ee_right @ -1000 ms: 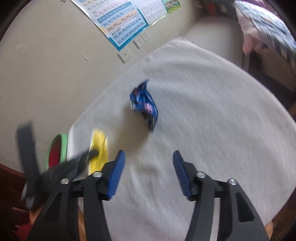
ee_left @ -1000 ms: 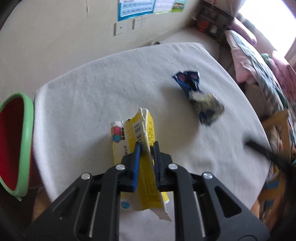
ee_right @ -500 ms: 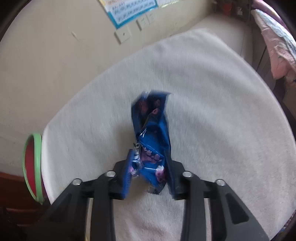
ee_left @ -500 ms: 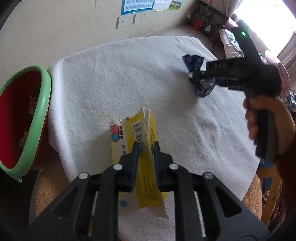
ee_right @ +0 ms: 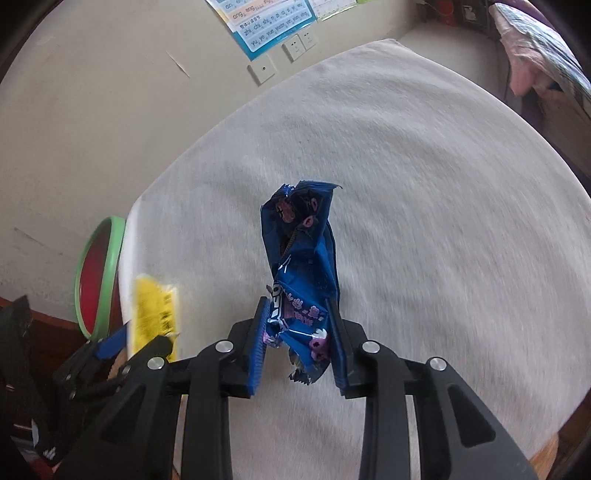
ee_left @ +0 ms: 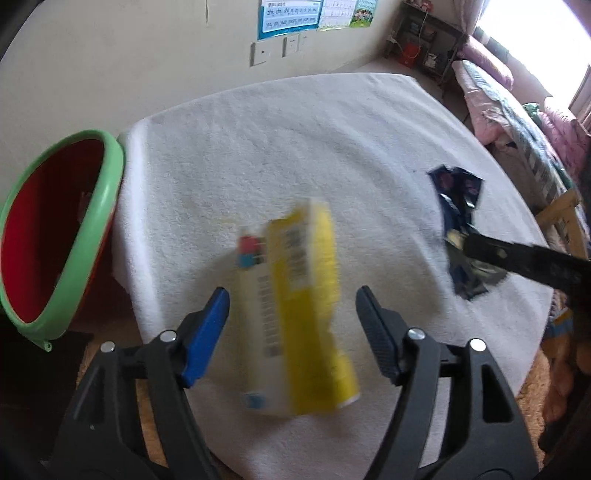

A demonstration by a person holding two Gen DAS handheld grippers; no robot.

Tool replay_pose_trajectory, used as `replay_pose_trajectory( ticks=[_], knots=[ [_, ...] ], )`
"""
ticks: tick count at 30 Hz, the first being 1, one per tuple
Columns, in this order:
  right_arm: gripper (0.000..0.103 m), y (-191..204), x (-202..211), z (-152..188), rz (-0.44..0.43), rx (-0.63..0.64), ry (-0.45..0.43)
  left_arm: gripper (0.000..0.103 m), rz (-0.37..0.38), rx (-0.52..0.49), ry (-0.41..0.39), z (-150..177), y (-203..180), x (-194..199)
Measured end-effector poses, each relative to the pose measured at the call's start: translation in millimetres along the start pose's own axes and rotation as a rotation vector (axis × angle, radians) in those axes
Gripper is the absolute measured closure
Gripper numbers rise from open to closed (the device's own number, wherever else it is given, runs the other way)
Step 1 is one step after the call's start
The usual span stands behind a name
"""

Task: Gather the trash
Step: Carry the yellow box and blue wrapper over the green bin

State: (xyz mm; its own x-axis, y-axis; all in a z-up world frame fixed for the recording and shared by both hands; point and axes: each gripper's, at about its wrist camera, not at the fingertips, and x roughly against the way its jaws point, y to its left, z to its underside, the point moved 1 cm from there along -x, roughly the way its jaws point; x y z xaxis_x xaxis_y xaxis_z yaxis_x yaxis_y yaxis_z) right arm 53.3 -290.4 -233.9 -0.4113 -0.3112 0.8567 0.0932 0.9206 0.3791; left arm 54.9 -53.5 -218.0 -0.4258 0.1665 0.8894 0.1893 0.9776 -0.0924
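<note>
The yellow carton (ee_left: 303,306) hung blurred between the left gripper (ee_left: 291,328), whose jaws had just been opening and stood clear of it, above the white-clothed table (ee_left: 295,147). The right gripper (ee_right: 297,332) pinched the blue wrapper (ee_right: 301,273), angled downward. A red bin (ee_left: 55,236) stood beside the table.

glossy crinkled foil wrapper (ee_right: 301,280); smooth yellow card carton (ee_left: 299,306); matt, rough white towelling cloth (ee_left: 277,147).

Both fisheye views ride close behind their own fingers, looking steeply down over the white-clothed table (ee_left: 295,155) toward the wall. Both share the tabletop, the green-rimmed red bin (ee_left: 107,184) at left frame, and the wall poster (ee_right: 266,22) at top.
</note>
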Motion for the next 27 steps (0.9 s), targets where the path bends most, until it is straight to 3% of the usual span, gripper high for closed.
replay_pose_trajectory(
  ticks=[2, 4, 5, 8, 18, 27],
  knots=[
    [0.074, 4, 8, 7, -0.002, 0.0, -0.018, 0.038, 0.016, 0.027, 0.014, -1, 5, -3],
    [0.074, 10, 14, 10, 0.003, 0.01, -0.038, 0.052, 0.037, 0.05, 0.047, -1, 10, -5],
    [0.074, 12, 17, 11, 0.0, 0.013, -0.047, 0.054, 0.045, 0.048, 0.053, -1, 10, -5],
    [0.074, 18, 27, 13, -0.022, 0.013, -0.067, 0.06, 0.028, 0.03, 0.023, -2, 10, 4],
    [0.073, 47, 64, -1, -0.068, 0.063, -0.162, 0.061, -0.012, 0.053, -0.177, -31, 26, 73],
    [0.073, 73, 86, -12, -0.091, 0.119, -0.218, 0.061, -0.022, 0.066, -0.245, -47, 38, 107]
  ],
)
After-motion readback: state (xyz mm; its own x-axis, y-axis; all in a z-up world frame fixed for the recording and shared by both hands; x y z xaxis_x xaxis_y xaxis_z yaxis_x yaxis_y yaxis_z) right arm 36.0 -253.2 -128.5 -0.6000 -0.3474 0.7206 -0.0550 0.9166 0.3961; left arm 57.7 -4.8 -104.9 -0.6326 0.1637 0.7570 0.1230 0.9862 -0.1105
